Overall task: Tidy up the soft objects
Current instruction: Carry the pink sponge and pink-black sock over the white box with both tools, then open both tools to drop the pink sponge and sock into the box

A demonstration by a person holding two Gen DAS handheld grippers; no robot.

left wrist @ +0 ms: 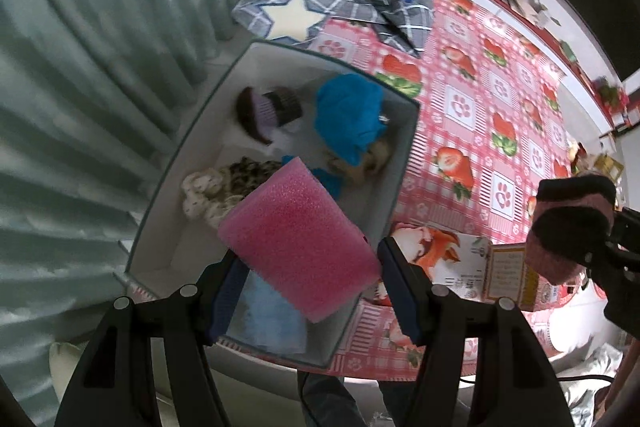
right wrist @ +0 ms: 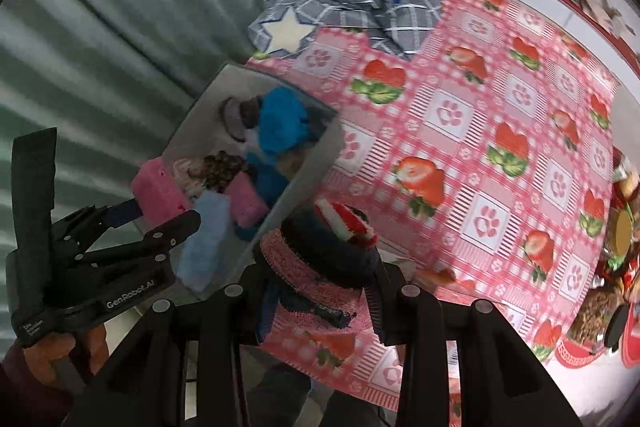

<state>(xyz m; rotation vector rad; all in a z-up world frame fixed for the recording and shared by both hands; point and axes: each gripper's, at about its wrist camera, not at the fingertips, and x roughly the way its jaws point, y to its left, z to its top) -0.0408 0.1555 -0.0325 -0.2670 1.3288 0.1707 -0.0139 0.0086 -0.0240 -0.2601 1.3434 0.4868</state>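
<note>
Left wrist view: pink sponge [left wrist: 298, 247] is held over white bin [left wrist: 394, 163] by spread left gripper [left wrist: 308, 291] for dropping; knitted sock [right wrist: 320, 259] is clamped in right gripper [right wrist: 320, 303], queued

The pink sponge [left wrist: 298, 241] looks porous foam, the knitted sock [right wrist: 320, 259] fuzzy, the tablecloth [left wrist: 480, 99] smooth and glossy.

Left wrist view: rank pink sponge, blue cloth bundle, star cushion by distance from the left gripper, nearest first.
From the left gripper:
1. pink sponge, between its fingers, over the box.
2. blue cloth bundle, mid-box, far side.
3. star cushion, beyond the box, on the plaid fabric.
</note>
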